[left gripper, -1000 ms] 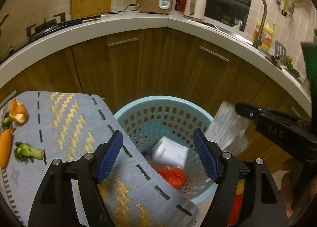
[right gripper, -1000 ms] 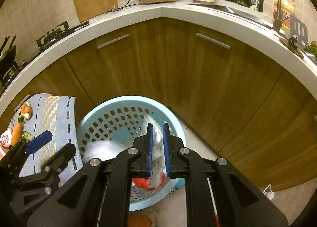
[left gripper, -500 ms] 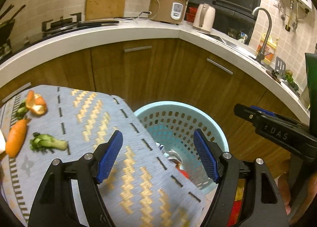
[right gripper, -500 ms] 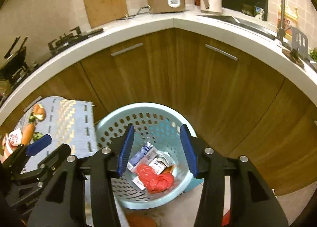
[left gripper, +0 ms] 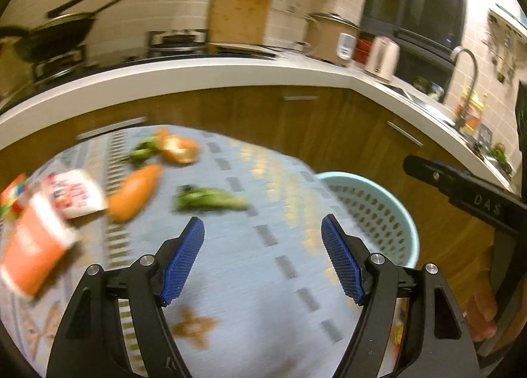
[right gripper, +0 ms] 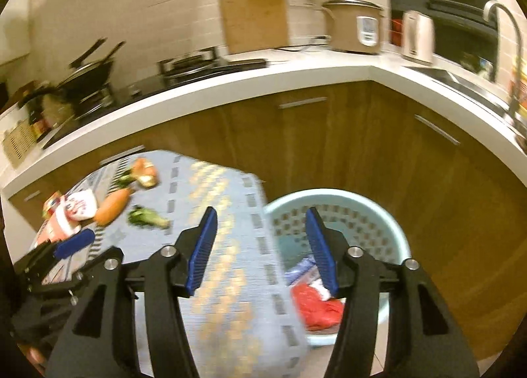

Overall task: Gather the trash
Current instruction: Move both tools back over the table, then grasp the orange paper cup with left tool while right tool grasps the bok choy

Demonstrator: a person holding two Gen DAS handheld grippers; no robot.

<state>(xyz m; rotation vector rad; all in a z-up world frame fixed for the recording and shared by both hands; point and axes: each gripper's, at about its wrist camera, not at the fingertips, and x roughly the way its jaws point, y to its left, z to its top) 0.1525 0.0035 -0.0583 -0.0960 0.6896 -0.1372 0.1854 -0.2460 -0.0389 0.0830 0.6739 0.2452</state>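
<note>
Beside the cabinets, the cloth lies over a table, its right edge just beside the basket. Both grippers have swung away from the basket toward the cloth: the right gripper, shut on a wrapper a second ago, is now spread and empty, so that piece is binned. The left gripper is spread too. Carrot, greens, peel and packets remain, with bare cloth between them and the grippers.

On the grey cloth I count one carrot, one broccoli stalk, one orange peel, three packets bunched at the left, and beside the cloth one blue basket.
</note>
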